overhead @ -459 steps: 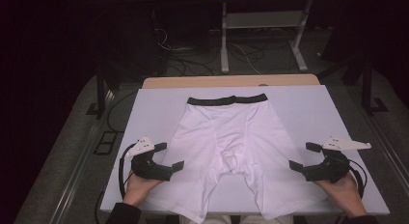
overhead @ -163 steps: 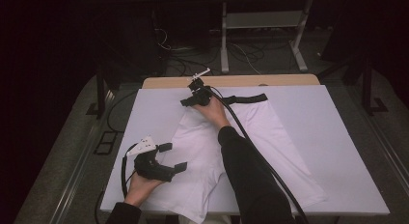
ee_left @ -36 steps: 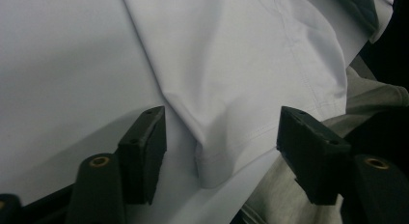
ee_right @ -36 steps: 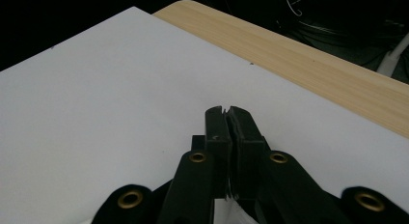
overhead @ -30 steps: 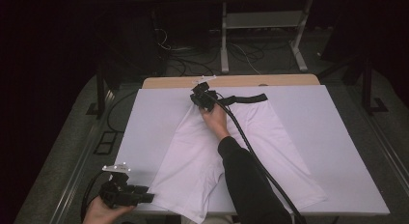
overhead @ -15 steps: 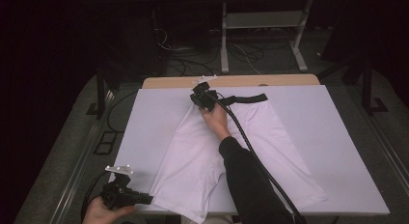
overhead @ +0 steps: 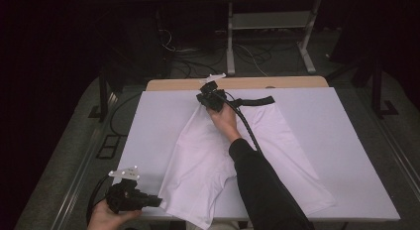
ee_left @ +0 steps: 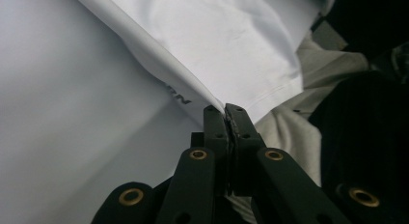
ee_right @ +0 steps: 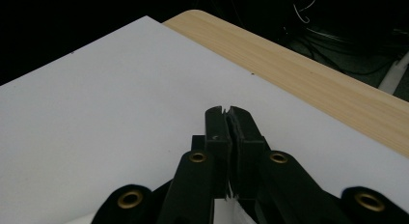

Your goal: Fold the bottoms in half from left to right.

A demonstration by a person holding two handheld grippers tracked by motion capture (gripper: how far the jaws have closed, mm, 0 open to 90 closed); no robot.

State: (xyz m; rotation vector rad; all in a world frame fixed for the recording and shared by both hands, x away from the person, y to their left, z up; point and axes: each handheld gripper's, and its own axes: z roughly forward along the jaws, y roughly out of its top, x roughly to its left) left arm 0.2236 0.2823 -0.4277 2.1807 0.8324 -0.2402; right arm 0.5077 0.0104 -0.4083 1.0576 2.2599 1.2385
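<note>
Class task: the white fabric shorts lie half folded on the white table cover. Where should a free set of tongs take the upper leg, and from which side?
Grip the white fabric shorts at the upper leg's hem corner, near the front right, coming from the table's near edge: there the cloth ends in a thin free edge.

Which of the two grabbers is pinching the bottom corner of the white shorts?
The left gripper, at the near table edge. Its jaws are shut on the white shorts at a leg hem; the right gripper is far off by the black waistband.

Lab or studio: dark room, white-covered worktop (overhead: 346,141), floor cables (overhead: 188,66) and metal stand (overhead: 267,27) beyond the tongs.
</note>
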